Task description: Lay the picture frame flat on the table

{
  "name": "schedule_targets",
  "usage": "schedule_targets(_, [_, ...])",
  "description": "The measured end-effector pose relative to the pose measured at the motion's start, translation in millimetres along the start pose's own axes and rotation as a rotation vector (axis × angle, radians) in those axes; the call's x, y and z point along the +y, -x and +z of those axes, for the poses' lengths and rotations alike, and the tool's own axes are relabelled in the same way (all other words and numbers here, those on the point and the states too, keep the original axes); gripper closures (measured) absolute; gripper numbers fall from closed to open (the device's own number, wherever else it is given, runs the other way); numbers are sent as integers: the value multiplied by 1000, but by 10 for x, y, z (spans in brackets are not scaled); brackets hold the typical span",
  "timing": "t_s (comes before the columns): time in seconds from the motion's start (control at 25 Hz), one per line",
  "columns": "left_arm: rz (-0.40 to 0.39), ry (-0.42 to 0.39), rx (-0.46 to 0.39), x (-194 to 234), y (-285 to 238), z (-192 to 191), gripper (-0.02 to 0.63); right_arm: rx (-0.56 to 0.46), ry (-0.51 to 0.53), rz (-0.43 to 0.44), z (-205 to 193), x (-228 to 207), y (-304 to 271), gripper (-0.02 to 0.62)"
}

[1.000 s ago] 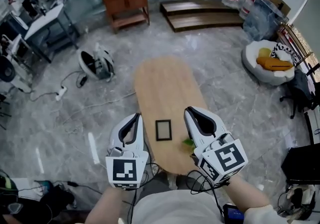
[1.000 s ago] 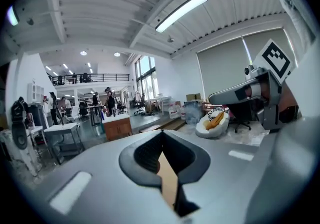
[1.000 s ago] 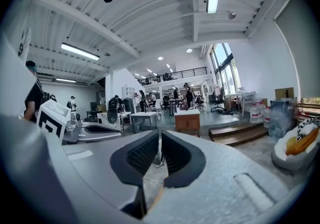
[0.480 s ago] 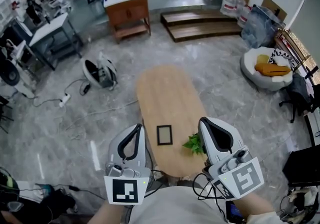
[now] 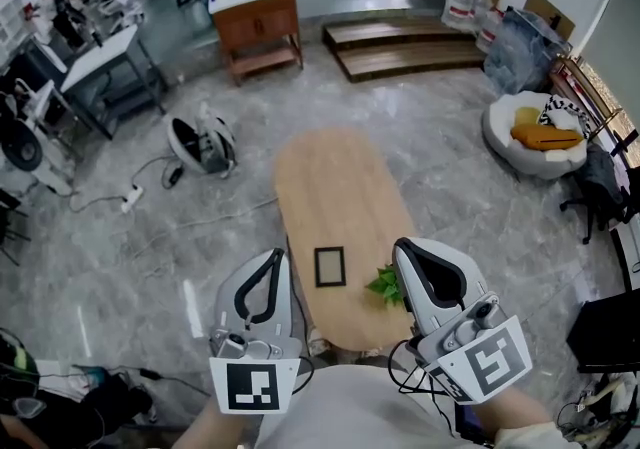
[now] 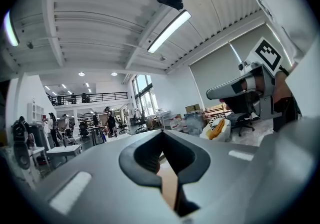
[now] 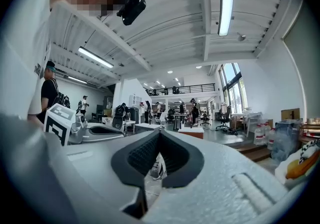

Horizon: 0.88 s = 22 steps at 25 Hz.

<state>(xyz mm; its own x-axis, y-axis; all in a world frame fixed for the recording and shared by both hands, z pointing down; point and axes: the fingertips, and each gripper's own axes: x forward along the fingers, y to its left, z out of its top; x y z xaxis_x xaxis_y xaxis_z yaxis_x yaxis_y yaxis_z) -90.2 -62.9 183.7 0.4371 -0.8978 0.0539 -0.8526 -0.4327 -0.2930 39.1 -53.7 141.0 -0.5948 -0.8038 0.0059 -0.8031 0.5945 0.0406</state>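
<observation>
Grey marbled floor [image 5: 470,197] fills a big open workshop, with a long oval wooden table [image 5: 335,182] standing in the middle of it.

Both grippers are held over the near end of the table, level with each other and well apart. The left gripper [image 5: 274,257] has its jaws pressed together with nothing between them; its own view [image 6: 161,133] shows the tips meeting and only a strip of tabletop through the gap behind them. The right gripper [image 5: 404,249] is closed the same way and empty, and in its view [image 7: 159,132] the tips meet with floor showing through the gap behind.

Between the two grippers, as seen from the head, the frame [image 5: 330,267] looks to lie flat on the table near its near end, long sides running along the table, touched by neither gripper. A plant [image 5: 386,285] sits just beside it toward the table's right edge, close under the right gripper.

Farther out, a cabinet [image 5: 255,9] and steps [image 5: 410,42] stand beyond the far end of the table, and a beanbag [image 5: 535,132] lies off to the right.
</observation>
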Motion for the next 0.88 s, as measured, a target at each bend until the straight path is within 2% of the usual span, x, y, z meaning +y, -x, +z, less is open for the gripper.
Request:
schedule_targets(0.24, [-1,-26,1,-32,-46,25,586,-9,2,-8,3,-74,-13,594])
schedule_targets(0.32, [8,-7,0,-38,-79,20,586,-11,3,-8,-4,-111,-20,594])
schedule_targets(0.6, [14,-41,-5,133,-102,107,586,-12,-3,-9,70,-106,-161,594])
schedule_targets(0.76, [32,-20,3,159,-69,75,586,-12,-3,-4,67,-98,-170,594])
schedule_targets(0.88, [33,-35,11,165,-58,57,586,-16,-4,-1,67,-99,-176,594])
